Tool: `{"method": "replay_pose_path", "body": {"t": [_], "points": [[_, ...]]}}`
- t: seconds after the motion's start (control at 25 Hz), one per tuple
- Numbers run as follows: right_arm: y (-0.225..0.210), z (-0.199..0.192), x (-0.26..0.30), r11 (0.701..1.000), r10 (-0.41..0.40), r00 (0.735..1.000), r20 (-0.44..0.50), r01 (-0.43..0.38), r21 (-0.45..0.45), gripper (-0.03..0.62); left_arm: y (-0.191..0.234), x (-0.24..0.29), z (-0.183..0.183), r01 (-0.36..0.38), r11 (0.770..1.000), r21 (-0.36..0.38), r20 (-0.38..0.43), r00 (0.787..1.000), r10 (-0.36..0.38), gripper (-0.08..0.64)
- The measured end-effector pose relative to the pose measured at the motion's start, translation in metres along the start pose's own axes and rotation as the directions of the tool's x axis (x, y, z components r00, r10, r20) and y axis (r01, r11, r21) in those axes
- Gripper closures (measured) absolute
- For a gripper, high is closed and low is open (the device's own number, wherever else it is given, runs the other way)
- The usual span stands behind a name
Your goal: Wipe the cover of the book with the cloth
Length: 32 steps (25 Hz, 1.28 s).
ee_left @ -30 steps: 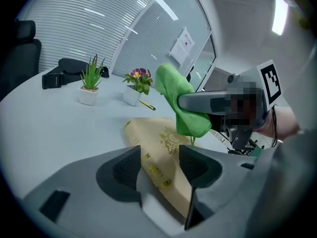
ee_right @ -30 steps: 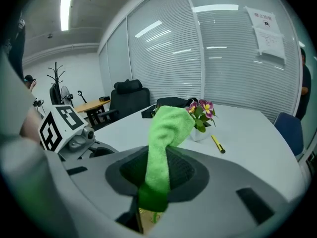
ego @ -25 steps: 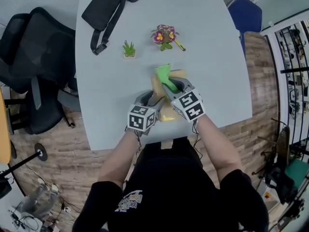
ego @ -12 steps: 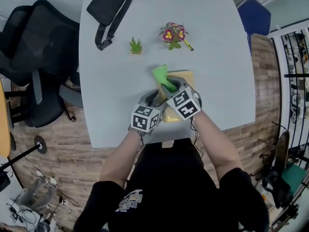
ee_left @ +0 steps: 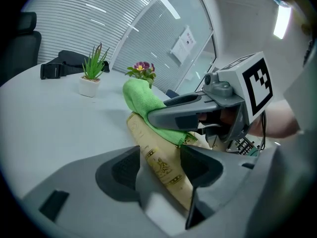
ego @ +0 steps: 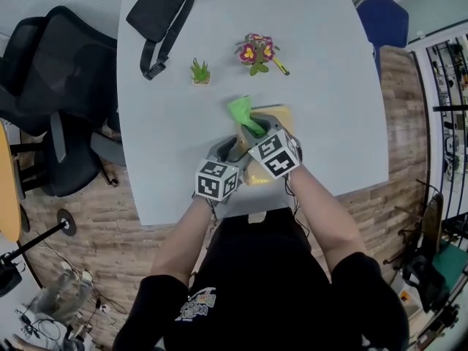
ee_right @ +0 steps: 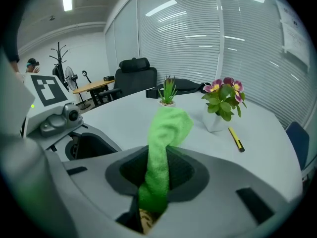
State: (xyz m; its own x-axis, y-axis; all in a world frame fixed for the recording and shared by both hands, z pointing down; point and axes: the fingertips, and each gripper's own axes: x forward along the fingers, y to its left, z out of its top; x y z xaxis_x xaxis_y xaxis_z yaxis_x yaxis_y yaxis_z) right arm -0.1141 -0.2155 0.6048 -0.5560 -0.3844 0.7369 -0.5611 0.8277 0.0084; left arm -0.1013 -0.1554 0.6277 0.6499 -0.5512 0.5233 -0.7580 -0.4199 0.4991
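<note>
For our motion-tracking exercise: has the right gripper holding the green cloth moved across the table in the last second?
Yes, slightly. The right gripper, shut on the green microfibre cloth, has shifted toward the view's left, judged against the small potted succulent.

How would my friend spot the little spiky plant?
Start at the big pale grey table. Toward its far end, between the black strap bag and a pink-flowered potted plant, stands the small spiky green plant in a white pot. It alone has no flowers.

nothing can be read: the gold print on the book [ee_left: 159, 166] and the sheet [ee_left: 184, 42] on the glass wall [ee_left: 143, 31] are too small.
</note>
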Motion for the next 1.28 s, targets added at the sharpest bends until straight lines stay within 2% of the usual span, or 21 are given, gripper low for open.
{"method": "replay_pose_path", "body": {"t": [0.44,0.76,1.04,1.28], "points": [[-0.039,-0.014,-0.012,0.993,-0.089,0.996,0.025,0.086,0.087,0.494,0.0,-0.001,0.0,-0.006,1.0,0.004,0.004,1.0,0.006,0.31],[-0.076,-0.033,-0.033,0.971,-0.177,0.984,0.02,0.171,0.166,0.494,0.0,-0.001,0.0,-0.006,1.0,0.002,0.004,1.0,0.006,0.308],[-0.102,-0.055,-0.051,0.945,-0.245,0.97,-0.009,0.241,0.221,0.494,0.0,-0.001,0.001,-0.006,1.0,0.002,0.005,1.0,0.006,0.307],[-0.109,-0.065,-0.06,0.935,-0.269,0.962,-0.048,0.273,0.229,0.494,0.0,-0.001,0.0,-0.007,1.0,0.0,0.005,1.0,0.007,0.307]]}}
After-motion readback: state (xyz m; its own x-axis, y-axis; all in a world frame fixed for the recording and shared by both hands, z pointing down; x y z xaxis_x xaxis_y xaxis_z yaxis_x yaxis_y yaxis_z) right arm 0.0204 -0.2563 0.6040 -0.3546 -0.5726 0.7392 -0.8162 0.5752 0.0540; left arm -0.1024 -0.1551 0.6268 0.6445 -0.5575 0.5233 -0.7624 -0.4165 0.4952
